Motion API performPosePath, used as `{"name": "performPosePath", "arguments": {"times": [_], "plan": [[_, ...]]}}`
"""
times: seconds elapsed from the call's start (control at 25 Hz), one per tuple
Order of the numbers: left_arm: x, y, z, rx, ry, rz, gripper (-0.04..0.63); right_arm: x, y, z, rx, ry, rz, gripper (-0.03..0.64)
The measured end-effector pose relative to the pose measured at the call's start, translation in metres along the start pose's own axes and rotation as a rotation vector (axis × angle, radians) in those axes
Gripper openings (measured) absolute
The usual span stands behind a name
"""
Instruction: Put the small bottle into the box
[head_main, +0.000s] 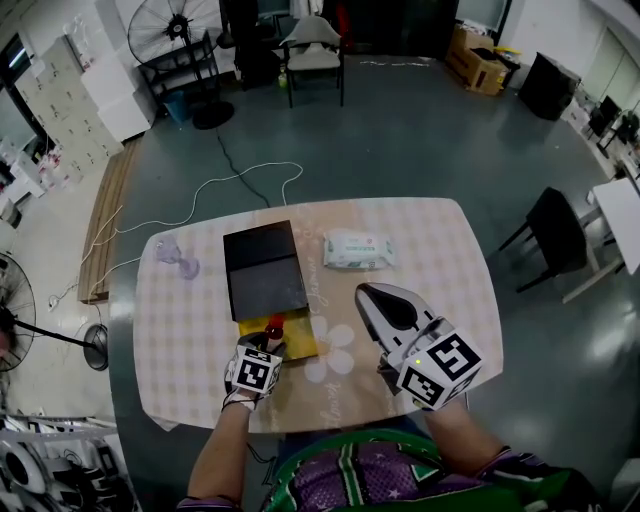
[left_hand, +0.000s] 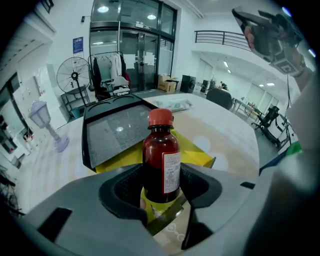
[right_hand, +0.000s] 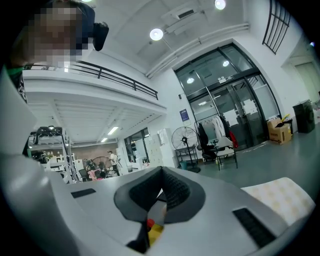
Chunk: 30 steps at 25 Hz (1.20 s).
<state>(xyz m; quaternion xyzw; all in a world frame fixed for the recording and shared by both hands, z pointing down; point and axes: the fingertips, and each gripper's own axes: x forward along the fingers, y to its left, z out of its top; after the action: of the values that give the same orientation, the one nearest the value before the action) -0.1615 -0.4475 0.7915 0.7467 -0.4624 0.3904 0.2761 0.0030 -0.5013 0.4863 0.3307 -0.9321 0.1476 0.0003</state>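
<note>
Head view. Left gripper (head_main: 268, 342) low at the near edge of the table (head_main: 440, 260), clamped on the small bottle (head_main: 273, 327). Holds it red cap up, over the uncovered yellow near end of the box (head_main: 300, 338). Black lid (head_main: 264, 270) across the rest of the box, farther out. Right gripper (head_main: 372, 295) well to the right of the box, above the cloth, jaws pressed together and nothing in them. Pack of wipes (head_main: 357, 249) just beyond the lid's right corner, and a small clear lamp-like piece (head_main: 178, 258) off to the lid's left.

Left gripper view. Jaws partly open, one dark pad on each side of the small bottle (left_hand: 161, 155), gripping its lower body. Brown glass, red cap, white label facing right, upright. Yellow box (left_hand: 200, 157) right behind and below it; cannot tell whether the base touches the box. Black lid (left_hand: 115, 132) tilted over the box's far part. Right gripper (left_hand: 267, 35) high at the upper right. Floor fan (left_hand: 73, 75) in the room behind.

Right gripper view. Points up and out into the room, with only a corner of the table (right_hand: 282, 197) at the lower right. Pads meet at the tips of the right gripper (right_hand: 161, 192), holding nothing. Slivers of red and yellow in the narrow slit beneath.
</note>
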Motion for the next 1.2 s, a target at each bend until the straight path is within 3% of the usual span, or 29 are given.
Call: {"name": "performPosePath", "arguments": {"times": [0.44, 0.76, 1.2], "plan": [[0.033, 0.000, -0.015, 0.167, 0.181, -0.006, 0.238, 0.015, -0.016, 0.001, 0.018, 0.007, 0.000, 0.005], [0.040, -0.005, -0.011, 0.124, 0.205, -0.068, 0.238, 0.017, -0.024, -0.001, 0.029, 0.013, -0.007, 0.005], [0.037, -0.003, -0.016, 0.115, 0.177, -0.069, 0.261, 0.012, -0.014, -0.008, 0.015, 0.018, -0.010, 0.005]]}}
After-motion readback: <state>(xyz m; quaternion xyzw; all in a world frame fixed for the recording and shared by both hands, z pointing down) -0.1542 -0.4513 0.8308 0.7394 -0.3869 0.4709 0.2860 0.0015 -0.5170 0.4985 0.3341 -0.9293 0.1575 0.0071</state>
